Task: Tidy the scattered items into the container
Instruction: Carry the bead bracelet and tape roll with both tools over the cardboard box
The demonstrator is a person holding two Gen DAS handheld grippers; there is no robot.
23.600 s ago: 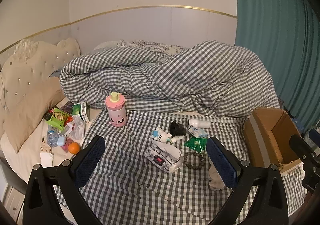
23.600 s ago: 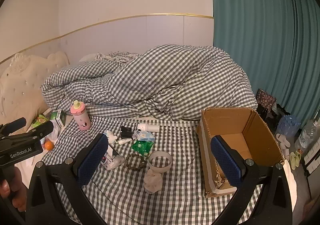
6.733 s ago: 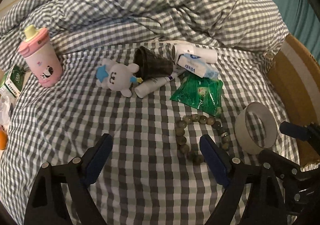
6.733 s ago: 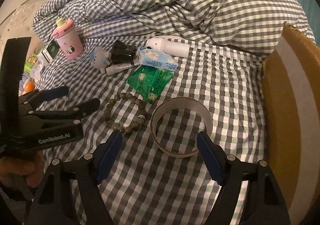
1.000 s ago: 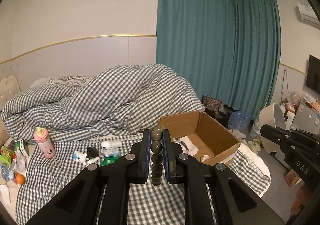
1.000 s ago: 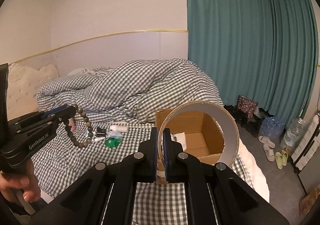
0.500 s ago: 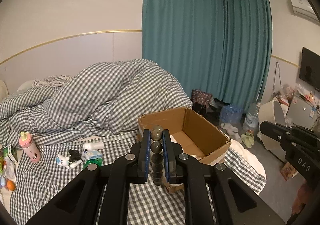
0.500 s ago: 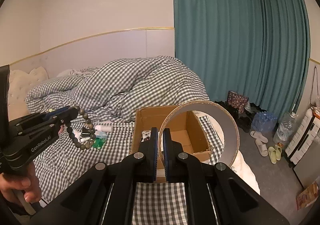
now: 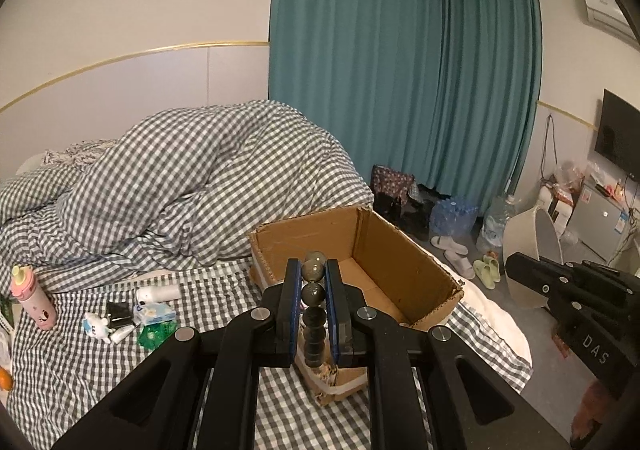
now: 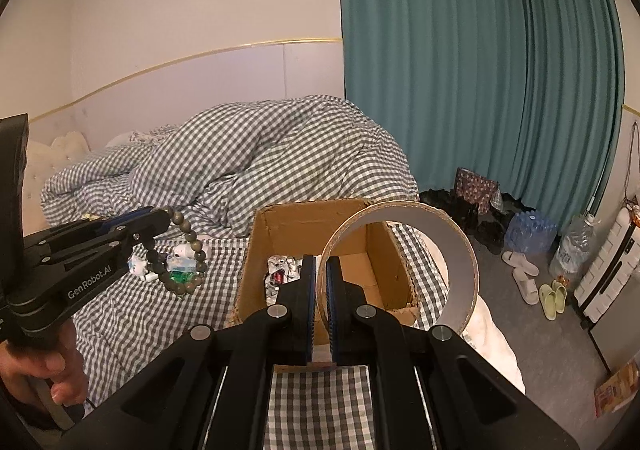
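Carry-to-box step: left gripper (image 9: 313, 304) clamped on bead bracelet (image 10: 185, 255), right gripper (image 10: 319, 306) clamped on tape ring (image 10: 400, 268), both held short of the cardboard box (image 9: 384, 250). Next: get each over the opening, then release.

Your left wrist camera looks down along its fingers from near the bed's (image 9: 120, 350) foot edge; your right wrist camera faces likewise; both share the cardboard box (image 9: 384, 250) (image 10: 304, 226).

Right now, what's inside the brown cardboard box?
In the brown cardboard box a crumpled white packet with red print lies on the floor. The grey tape ring and right gripper cover the rest.
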